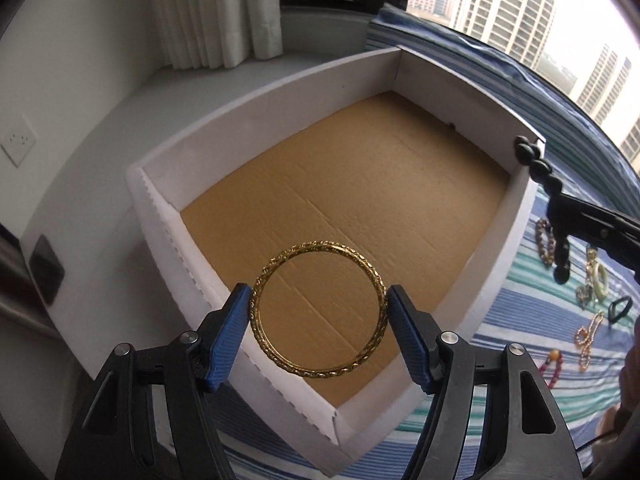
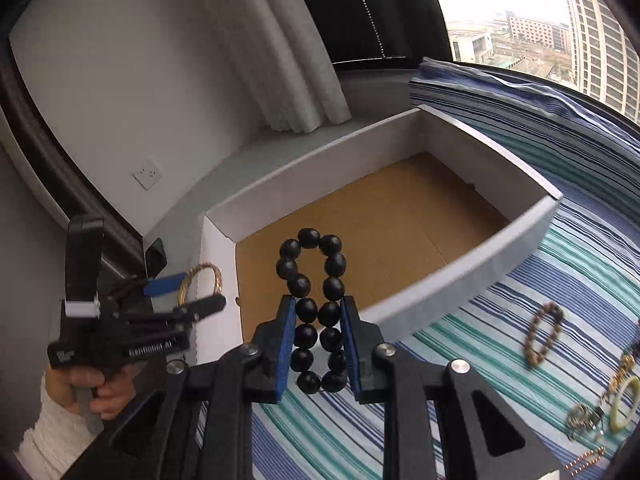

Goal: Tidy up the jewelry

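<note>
Here, a thin gold bangle (image 1: pixel 318 309) shows twisted, rope-like chasing.

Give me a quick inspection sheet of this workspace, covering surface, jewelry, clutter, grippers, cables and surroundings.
Surface: striped cloth with a white box on it; the box's brown cardboard floor looks bare.
Job's things: gold bangle and black bead bracelet both held up at the box; brown bead bracelet, pale green bangle and chain pieces lie loose on the cloth.
Clutter: nothing seen.
Grippers: left gripper clamps the gold bangle across its width; right gripper is shut on the black bead bracelet.
Cables: nothing seen.
Surroundings: white curtain, wall socket, window showing tower blocks.
</note>
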A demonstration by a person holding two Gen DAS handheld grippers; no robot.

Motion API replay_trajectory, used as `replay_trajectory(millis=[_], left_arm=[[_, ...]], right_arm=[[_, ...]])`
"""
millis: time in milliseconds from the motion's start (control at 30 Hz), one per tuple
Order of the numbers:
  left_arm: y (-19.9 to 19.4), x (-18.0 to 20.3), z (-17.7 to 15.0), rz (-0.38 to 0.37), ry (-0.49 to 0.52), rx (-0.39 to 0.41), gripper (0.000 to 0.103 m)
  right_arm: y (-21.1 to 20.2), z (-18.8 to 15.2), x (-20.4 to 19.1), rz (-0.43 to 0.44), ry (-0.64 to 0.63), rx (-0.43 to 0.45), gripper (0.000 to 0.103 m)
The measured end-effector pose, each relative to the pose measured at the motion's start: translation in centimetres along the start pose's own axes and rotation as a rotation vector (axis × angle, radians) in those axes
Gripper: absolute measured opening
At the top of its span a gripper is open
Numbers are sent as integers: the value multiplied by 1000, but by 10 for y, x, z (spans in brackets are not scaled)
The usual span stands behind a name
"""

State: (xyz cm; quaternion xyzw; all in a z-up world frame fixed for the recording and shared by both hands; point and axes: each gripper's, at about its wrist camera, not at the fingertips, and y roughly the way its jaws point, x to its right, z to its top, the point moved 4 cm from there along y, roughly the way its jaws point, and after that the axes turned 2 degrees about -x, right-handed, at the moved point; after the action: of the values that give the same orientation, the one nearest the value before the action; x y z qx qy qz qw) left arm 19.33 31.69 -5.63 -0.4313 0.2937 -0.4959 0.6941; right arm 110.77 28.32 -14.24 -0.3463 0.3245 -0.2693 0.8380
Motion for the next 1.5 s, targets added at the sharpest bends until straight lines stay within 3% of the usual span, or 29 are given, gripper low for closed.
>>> replay_trajectory(millis=[67, 133, 167, 233, 400, 500, 567, 733, 833, 1067, 1233, 1333, 1400, 1467, 1500], left_arm=[[9, -6, 0, 9, -10, -9, 73], [14, -9, -1, 20, -14, -12, 85], [14, -9, -2, 24, -17, -5, 91], [10, -11, -3, 20, -11, 15, 93], [1, 0, 6, 22, -7, 116, 95], [-1, 9, 10, 85, 19, 207, 95], [7, 12, 12, 160, 45, 227, 95], [28, 21, 4, 228, 105, 162, 95], [22, 23, 2, 303, 126, 198, 97], [12, 16, -24, 335, 146, 177, 97], [-10, 11, -47, 300, 105, 202, 97], [-40, 20, -58, 306, 89, 278, 101], [-64, 33, -68, 252, 82, 321, 102], [-81, 52, -80, 161, 87, 336, 102], [-87, 62, -88, 110, 93, 332, 102]], right_arm=[[26, 6, -6, 11, 7, -21, 23], [45, 6, -10, -15, -15, -40, 26], [49, 4, -11, -33, -20, -48, 41], [47, 0, -8, -24, 5, -36, 58], [5, -28, 5, -46, 7, 8, 58], [-30, -65, 17, -49, 14, 25, 59], [-54, -98, 29, -74, 21, 32, 59], [-123, -192, 67, -270, 36, 69, 59], [-158, -242, 93, -392, 99, 82, 59], [-208, -317, 119, -526, 257, 120, 59], [-210, -335, 123, -568, 257, 116, 59], [-209, -340, 122, -561, 257, 105, 59], [-209, -341, 118, -569, 245, 113, 61], [-210, -342, 115, -579, 234, 122, 76], [-210, -344, 114, -582, 232, 127, 78]])
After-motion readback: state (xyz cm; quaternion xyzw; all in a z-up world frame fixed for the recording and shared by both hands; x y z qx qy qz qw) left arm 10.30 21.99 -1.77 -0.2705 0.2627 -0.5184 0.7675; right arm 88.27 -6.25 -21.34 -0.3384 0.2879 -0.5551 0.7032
